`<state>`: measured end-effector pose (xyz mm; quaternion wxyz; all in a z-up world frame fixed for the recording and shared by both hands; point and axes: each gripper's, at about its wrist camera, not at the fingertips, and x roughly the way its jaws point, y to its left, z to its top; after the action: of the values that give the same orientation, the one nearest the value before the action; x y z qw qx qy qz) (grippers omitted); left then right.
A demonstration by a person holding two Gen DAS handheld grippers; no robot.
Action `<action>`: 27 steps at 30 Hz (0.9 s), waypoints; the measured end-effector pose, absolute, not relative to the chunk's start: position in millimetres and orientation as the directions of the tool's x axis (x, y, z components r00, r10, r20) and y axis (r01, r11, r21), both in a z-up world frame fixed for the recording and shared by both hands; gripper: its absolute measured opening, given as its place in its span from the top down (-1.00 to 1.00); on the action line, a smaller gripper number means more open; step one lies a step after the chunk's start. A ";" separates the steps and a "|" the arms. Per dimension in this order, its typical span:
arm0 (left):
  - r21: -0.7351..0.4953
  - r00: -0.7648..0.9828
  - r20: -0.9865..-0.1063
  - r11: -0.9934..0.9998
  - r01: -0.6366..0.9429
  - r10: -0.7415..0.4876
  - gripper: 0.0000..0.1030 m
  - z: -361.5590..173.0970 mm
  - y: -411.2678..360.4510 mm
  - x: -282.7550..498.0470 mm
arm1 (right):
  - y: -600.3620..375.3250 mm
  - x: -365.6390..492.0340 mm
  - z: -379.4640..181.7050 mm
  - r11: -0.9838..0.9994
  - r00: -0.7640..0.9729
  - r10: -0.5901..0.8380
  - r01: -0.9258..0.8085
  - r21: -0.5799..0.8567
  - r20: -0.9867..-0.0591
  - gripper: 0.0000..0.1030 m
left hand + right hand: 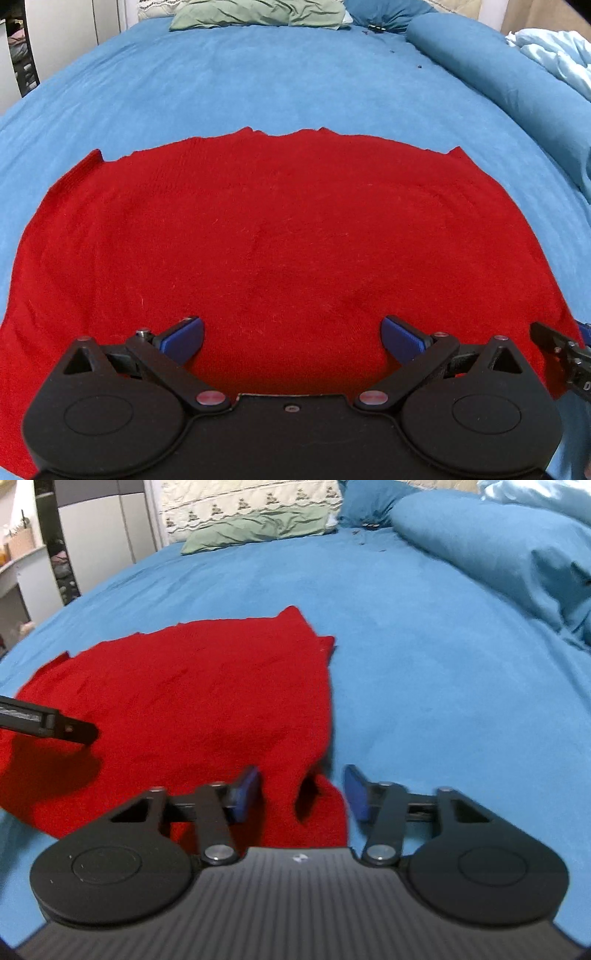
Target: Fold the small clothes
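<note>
**Garment corner position relative to both grippers**

Red knitted garment [280,236] lies spread flat on the blue bedsheet [258,81], its long axis running left to right across the left wrist view. Left gripper [291,338] hangs over the near middle of the cloth, jaws wide apart, nothing between the pads. Right gripper [301,794] stands at the garment's near right corner; a raised fold of red cloth sits between its partly closed jaws, but pad contact is not evident. Judgement: the right gripper is nearer a graspable edge, so the fold starts there.
</note>
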<state>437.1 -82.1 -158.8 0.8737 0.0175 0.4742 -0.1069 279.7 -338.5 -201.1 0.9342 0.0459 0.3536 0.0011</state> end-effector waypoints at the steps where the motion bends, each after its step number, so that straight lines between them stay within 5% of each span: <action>1: -0.061 0.525 -0.836 0.977 0.204 -0.162 -1.00 -158.9 -84.0 437.6 | -339.4 279.6 -200.3 0.995 0.748 0.046 0.026 0.098 -0.662 0.12; 4: -0.046 0.521 -0.841 0.979 0.197 -0.144 -1.00 -157.4 -85.0 435.7 | -340.2 279.8 -196.0 0.991 0.736 0.080 0.016 0.135 -0.672 0.46; 11: -0.071 0.502 -0.849 0.976 0.207 -0.168 -1.00 -145.4 -76.8 438.9 | -361.2 283.6 -162.6 0.905 0.721 0.176 0.149 0.398 -0.670 0.56; 20: -0.018 0.606 -0.783 0.979 0.203 -0.140 -1.00 -98.8 19.8 394.4 | -222.1 325.9 -47.8 0.878 0.729 0.439 -0.221 0.426 -0.526 0.56; 27: -0.109 0.571 -0.809 0.990 0.087 -0.139 -1.00 -134.5 119.2 352.1 | -34.1 378.1 -122.6 0.797 0.397 0.572 -0.477 0.371 -0.717 0.57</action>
<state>352.1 119.2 -134.5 0.8858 -0.0283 0.4587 -0.0640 378.1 -34.1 -122.6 0.8342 0.0531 0.4498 0.3145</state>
